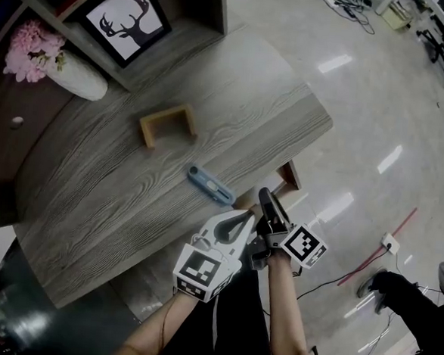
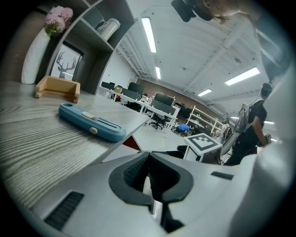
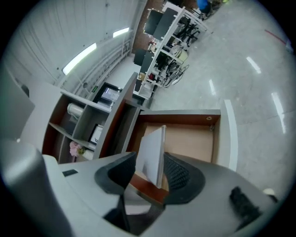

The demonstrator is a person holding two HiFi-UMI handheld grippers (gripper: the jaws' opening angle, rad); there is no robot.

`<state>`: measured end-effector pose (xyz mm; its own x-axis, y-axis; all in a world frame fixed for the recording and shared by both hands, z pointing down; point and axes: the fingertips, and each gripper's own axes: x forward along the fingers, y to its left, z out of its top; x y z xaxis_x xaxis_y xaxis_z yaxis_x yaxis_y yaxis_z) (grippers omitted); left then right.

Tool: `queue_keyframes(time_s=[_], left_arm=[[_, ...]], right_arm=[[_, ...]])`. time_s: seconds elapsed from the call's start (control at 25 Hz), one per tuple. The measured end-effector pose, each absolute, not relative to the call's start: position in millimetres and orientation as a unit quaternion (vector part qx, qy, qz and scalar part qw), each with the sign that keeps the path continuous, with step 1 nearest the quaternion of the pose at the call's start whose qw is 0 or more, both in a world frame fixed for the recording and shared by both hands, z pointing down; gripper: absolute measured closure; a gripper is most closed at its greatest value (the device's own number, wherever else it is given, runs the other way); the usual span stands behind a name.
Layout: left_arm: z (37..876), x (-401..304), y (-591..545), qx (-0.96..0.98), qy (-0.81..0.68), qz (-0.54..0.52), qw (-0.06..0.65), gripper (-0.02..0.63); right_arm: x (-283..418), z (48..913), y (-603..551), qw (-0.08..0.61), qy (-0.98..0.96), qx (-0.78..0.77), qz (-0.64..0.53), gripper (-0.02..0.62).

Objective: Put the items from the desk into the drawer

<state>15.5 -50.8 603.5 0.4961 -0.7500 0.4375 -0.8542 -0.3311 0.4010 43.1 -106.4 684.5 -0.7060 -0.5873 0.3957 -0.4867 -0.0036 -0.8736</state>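
Observation:
A blue utility knife [image 1: 210, 185] [image 2: 90, 122] lies near the desk's front edge, and a small wooden holder [image 1: 167, 124] [image 2: 58, 88] stands behind it. The open drawer [image 1: 289, 176] [image 3: 185, 139] sticks out below that edge. My right gripper [image 1: 266, 196] [image 3: 150, 163] hangs over the drawer with its jaws apart; a thin white slab [image 3: 151, 155] stands tilted between them, loose from the pads. My left gripper [image 1: 242, 218] [image 2: 148, 159] is shut and empty beside the right one, just off the desk's edge, pointing along the desk towards the knife.
A white vase [image 1: 76, 78] with pink flowers [image 1: 32, 46] and a framed deer picture [image 1: 127, 18] sit at the back of the desk [image 1: 92, 194] by the shelf unit. A shiny floor [image 1: 363, 107] spreads to the right, with a seated person's legs [image 1: 407, 300] there.

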Motion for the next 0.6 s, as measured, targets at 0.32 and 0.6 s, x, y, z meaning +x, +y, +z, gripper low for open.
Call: queue_keyframes(time_s=[0.32,0.6], left_arm=[[600.9,15.7,-53.8,0.813,-0.493,0.082,0.299,0.595],[600.6,18.8,-53.3,0.816,-0.489,0.086,0.297,0.595]], right_arm=[[47.3,700.2,-96.7,-0.122,0.75,-0.433,-0.485,0.307],[71.3,713.4,-86.7,-0.15,0.723,-0.455,-0.497,0.304]])
